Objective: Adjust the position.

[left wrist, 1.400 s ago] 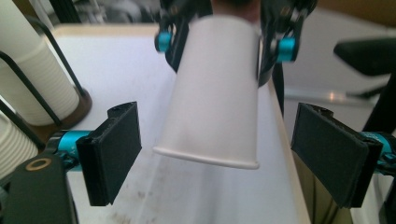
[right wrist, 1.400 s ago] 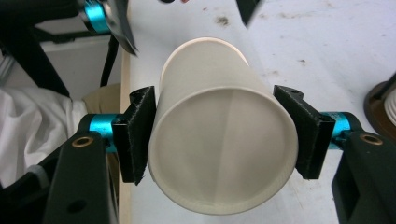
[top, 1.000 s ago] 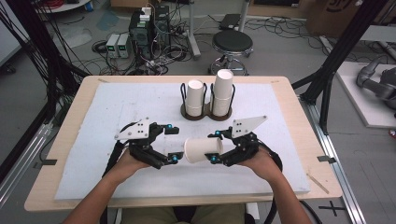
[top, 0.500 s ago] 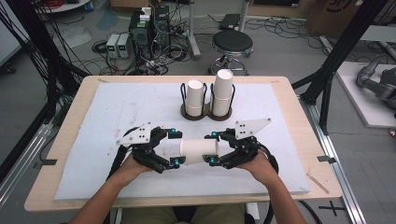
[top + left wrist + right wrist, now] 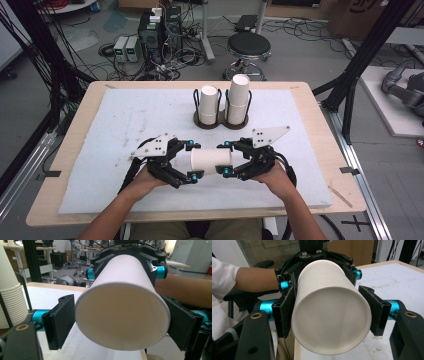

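Observation:
A white paper cup [image 5: 210, 161] lies on its side just above the white mat, held between both grippers near the table's front. My left gripper [image 5: 192, 160] is shut on its left end, where the left gripper view looks into the wide mouth of the cup [image 5: 122, 315] between the two black jaws. My right gripper [image 5: 226, 158] is shut on the other end, and the right gripper view faces the cup's recessed bottom [image 5: 332, 322] with a pad against each side. The two grippers face each other along the cup's axis.
A dark wire cup holder [image 5: 220, 122] stands mid-table behind the grippers with a shorter cup stack [image 5: 209, 104] and a taller stack [image 5: 238, 97]. The white foam mat [image 5: 125, 125] covers the wooden table. A stool and cabling stand beyond the far edge.
The cup, tilted in the right gripper a second ago, now lies level. The left gripper moved in from the left and closed on its free end.

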A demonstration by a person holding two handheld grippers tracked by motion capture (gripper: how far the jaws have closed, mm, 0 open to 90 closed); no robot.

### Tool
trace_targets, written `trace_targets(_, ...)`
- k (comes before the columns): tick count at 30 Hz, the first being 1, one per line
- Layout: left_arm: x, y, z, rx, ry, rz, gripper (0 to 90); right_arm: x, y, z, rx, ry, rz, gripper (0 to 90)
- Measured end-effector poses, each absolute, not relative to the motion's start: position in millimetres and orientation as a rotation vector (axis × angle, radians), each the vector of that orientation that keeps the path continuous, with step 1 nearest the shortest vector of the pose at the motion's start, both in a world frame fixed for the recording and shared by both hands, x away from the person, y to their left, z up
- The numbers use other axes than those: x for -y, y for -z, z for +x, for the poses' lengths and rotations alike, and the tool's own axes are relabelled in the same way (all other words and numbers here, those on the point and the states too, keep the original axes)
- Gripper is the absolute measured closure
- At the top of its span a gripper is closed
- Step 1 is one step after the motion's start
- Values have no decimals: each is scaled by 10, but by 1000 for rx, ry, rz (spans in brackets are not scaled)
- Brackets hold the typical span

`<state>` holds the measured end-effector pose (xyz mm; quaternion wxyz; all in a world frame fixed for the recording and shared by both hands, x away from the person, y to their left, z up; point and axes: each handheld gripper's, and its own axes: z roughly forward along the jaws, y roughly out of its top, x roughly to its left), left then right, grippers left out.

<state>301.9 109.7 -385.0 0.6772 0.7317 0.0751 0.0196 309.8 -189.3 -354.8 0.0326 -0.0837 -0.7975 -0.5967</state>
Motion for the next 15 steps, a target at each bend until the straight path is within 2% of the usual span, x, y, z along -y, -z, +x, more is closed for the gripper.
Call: trace_targets(15, -1127, 3839, 3032, -169, -42, 1656, 258, 1890, 3601, 3130, 2447, 1781, -313, 339)
